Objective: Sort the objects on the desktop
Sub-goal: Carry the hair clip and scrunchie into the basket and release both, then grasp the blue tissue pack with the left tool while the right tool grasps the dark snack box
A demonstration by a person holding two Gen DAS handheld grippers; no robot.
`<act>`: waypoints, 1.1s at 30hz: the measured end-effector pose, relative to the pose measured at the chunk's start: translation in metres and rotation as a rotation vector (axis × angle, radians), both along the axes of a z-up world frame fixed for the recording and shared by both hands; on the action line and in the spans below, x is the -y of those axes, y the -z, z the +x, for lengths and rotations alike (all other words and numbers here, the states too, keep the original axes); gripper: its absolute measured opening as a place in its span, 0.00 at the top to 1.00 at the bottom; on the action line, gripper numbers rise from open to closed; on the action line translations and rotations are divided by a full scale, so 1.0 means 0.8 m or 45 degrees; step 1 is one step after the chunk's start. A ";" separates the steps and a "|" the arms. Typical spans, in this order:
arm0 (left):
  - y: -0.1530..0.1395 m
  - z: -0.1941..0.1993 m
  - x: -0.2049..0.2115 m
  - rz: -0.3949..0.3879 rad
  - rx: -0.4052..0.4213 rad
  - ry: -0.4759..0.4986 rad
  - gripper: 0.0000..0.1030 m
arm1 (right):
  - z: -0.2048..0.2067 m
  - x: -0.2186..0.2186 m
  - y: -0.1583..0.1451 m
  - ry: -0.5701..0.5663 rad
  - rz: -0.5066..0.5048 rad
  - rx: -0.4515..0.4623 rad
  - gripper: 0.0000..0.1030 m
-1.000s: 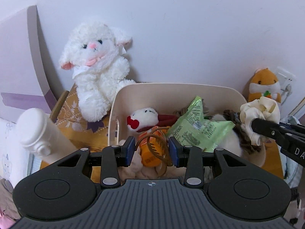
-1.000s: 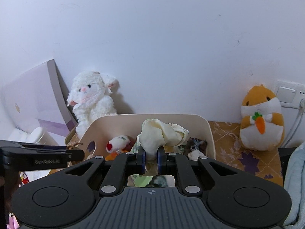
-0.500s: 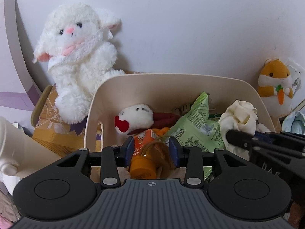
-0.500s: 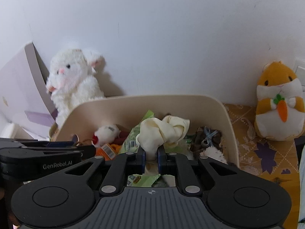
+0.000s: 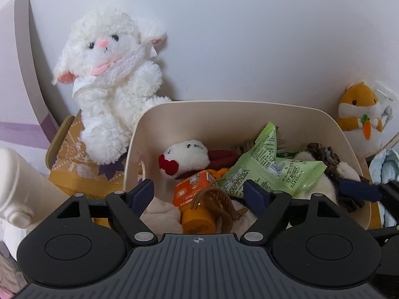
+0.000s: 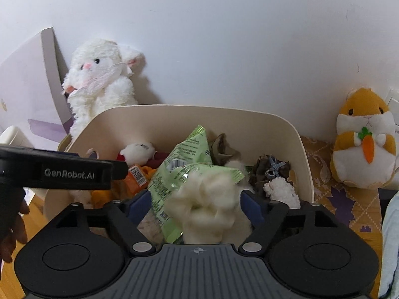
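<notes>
Now opening both jaws wide over the bin, releasing orange bottle and cream scrunchie; lifting straight out.

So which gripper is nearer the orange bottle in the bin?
Left. The left gripper is directly over the orange bottle, jaws opening around it. The right gripper is further right in the bin, jaws opening around the cream cloth.
</notes>
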State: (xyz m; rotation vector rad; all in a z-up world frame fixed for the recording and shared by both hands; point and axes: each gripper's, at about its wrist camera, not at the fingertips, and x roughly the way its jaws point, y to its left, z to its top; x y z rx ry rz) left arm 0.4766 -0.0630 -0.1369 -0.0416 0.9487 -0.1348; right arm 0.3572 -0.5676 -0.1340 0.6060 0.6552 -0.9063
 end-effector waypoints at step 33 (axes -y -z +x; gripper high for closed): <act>0.050 -0.170 -0.079 0.094 -0.055 0.150 0.20 | 0.005 -0.170 0.119 0.508 0.336 0.003 0.00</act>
